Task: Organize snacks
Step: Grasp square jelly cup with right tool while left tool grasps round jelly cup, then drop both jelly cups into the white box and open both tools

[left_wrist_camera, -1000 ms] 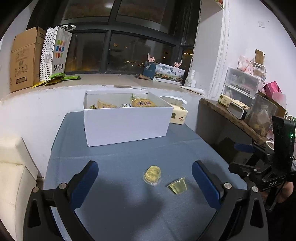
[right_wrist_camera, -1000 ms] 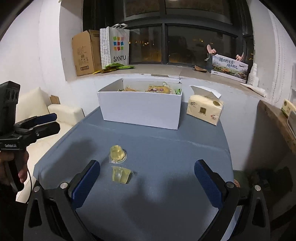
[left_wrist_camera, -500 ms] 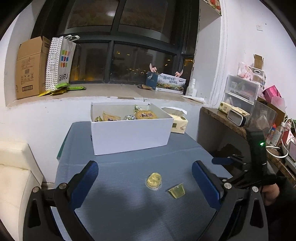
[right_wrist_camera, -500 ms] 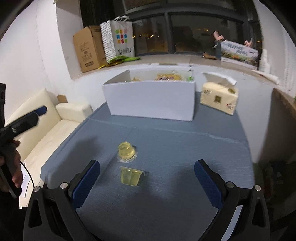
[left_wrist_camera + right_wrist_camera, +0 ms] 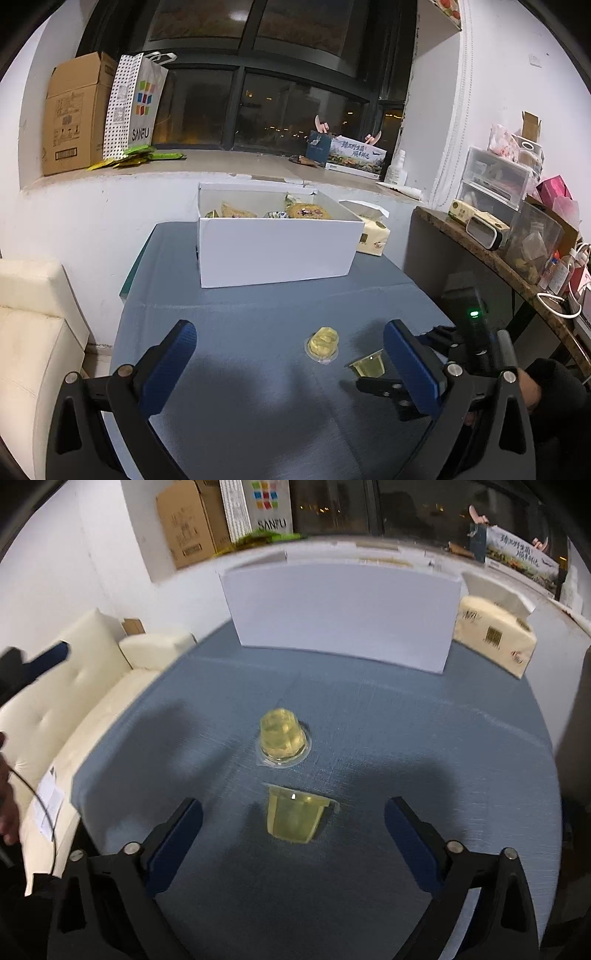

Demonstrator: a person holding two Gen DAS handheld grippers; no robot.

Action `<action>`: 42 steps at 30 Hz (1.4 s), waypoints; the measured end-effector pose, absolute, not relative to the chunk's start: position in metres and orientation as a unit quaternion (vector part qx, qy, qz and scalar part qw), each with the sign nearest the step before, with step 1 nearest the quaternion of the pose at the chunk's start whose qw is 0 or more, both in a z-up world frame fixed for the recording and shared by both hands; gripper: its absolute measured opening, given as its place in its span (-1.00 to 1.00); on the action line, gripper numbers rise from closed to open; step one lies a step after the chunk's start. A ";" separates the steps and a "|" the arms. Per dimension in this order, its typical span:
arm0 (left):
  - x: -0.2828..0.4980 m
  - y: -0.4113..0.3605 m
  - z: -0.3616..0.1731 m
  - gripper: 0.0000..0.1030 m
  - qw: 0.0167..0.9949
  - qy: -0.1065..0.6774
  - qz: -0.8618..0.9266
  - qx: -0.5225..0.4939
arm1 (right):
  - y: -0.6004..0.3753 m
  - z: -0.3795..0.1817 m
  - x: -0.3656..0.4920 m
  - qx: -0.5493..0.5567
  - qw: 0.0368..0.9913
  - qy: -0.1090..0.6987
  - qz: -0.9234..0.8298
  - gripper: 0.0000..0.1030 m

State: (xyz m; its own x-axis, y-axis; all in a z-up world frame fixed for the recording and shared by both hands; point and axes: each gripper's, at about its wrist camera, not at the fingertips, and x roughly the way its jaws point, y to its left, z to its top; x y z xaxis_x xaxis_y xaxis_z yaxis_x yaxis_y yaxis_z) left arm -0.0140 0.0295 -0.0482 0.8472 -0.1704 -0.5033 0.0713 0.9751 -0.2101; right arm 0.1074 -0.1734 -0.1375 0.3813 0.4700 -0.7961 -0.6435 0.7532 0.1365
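On my far left I've got a cream sofa (image 5: 74, 686) against the white wall, w/ a cardboard box (image 5: 74, 118) and a dotted SANFU bag (image 5: 136, 103) up on the window sill; dark window behind. The bench (image 5: 258, 406) has a blue-grey cloth over it.

Left tongs (image 5: 291, 365) hang above the near bench, jaws wide apart, nothing between them. Far centre sits the white box (image 5: 277, 251), open top, wrapped snacks showing inside. Just right of it is a tissue pack (image 5: 373, 236), touching or nearly so, can't tell which.

Mid-bench: two jelly cups. The sealed jelly cup (image 5: 282, 740) stands lid-down, farther from me; the tipped jelly cup (image 5: 295, 818) lies on its side just near of it, apart from it. Right tongs (image 5: 293, 834) are low over the bench, jaws wide apart, w/ the tipped cup between the fingers (image 5: 177, 830), no contact that I can see. In the left view those right tongs sit right beside that cup (image 5: 369, 367), a black-sleeved hand (image 5: 532, 391) behind them. Nothing blocks the run from cups to box.

Far right: a wooden side shelf (image 5: 480, 251) w/ clear drawers (image 5: 495, 181) and clutter.

Vs 0.5 s ago: right tongs have come down and fwd, cups much larger in that view, box contents now hidden behind its front wall. Cups haven't shifted.
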 end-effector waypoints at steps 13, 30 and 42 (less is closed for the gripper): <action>0.012 0.015 -0.075 1.00 0.941 0.319 -0.085 -0.068 | -0.190 -0.139 0.116 -0.053 0.834 0.442 0.327 -0.10; 0.125 -0.051 -0.157 -0.19 0.893 0.424 -0.153 0.018 | -0.265 -0.090 0.105 0.038 0.875 0.387 0.288 -0.10; 0.106 0.010 -0.077 -0.19 0.930 0.333 -0.149 -0.054 | -0.257 -0.083 0.119 0.047 0.872 0.383 0.301 -0.10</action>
